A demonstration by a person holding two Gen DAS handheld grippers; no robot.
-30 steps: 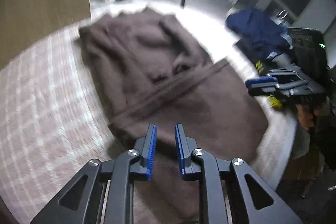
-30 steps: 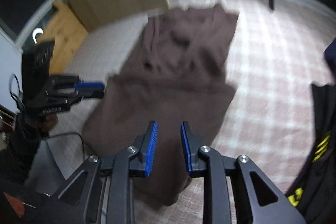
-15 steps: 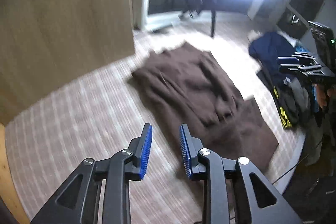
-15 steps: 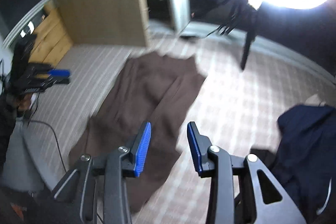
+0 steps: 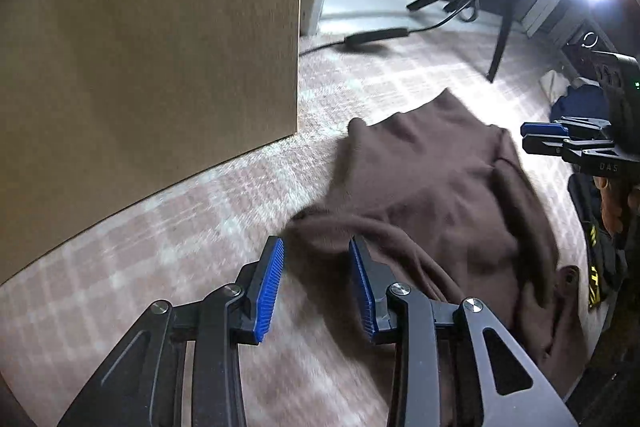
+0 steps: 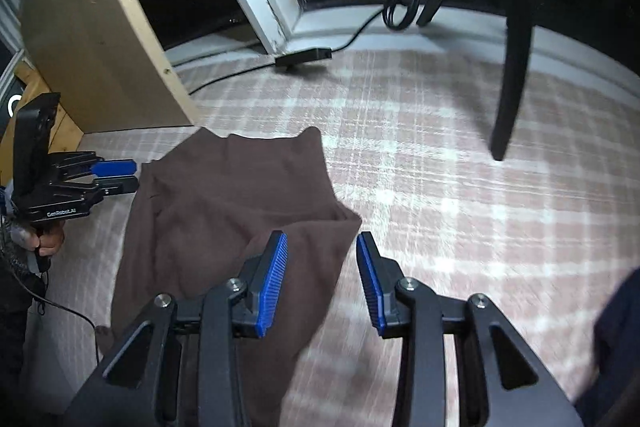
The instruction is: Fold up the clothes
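Brown garment (image 5: pixel 436 211) lies crumpled on checked cover (image 6: pixel 460 187), near its far edge, beside wooden panel (image 5: pixel 152 47). Left gripper (image 5: pixel 316 283) above garment's left corner, jaws opening, nothing between pads. Right gripper (image 6: pixel 322 281) above right corner, jaws apart, apparently empty; view blurred.

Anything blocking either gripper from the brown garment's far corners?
Nothing visible. The left gripper, jaws opening, and the right gripper hang empty over the brown garment on the plaid cover; tripod leg stands clear, off to the side.
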